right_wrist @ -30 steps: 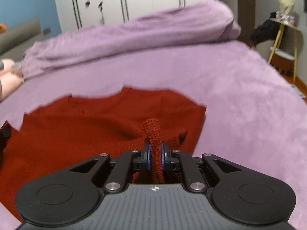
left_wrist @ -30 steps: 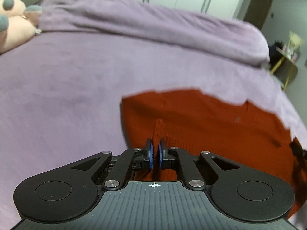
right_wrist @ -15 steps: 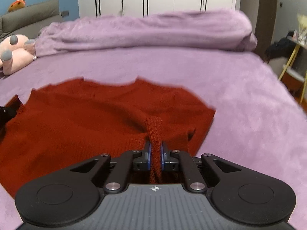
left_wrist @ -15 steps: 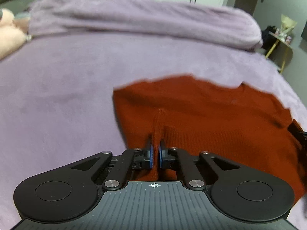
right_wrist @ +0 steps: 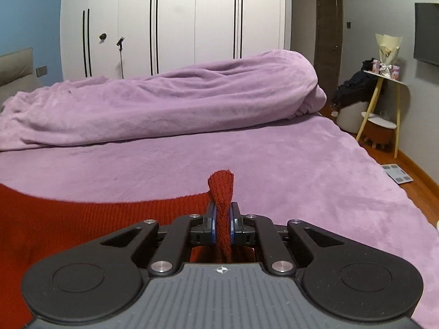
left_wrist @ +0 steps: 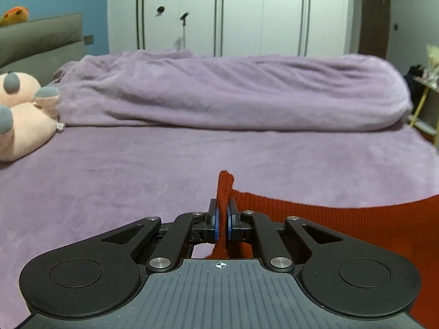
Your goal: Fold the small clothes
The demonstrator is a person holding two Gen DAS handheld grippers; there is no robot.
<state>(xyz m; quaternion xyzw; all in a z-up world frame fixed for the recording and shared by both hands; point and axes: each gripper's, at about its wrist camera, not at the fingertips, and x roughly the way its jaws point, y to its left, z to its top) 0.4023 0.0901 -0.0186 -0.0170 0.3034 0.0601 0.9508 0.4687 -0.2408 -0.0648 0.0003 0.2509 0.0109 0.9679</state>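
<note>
Lifted off the bed (left_wrist: pixel 137 170) since earlier: red knit sweater (left_wrist: pixel 356 224), hem corners pinched in closed left gripper (left_wrist: pixel 222 226) and right gripper (right_wrist: pixel 222 226). Fold begun, unfinished.

Left hand-held gripper (left_wrist: pixel 222 220): jaws clamped on a pinch of red knit. Right hand-held gripper (right_wrist: pixel 222 226): likewise clamped, pointing slightly downward.

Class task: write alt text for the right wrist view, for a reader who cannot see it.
The right gripper pinches a bunched corner of a red knitted garment, its edge stretching left above a purple bed cover. A rolled purple blanket and white wardrobe lie beyond.
</note>
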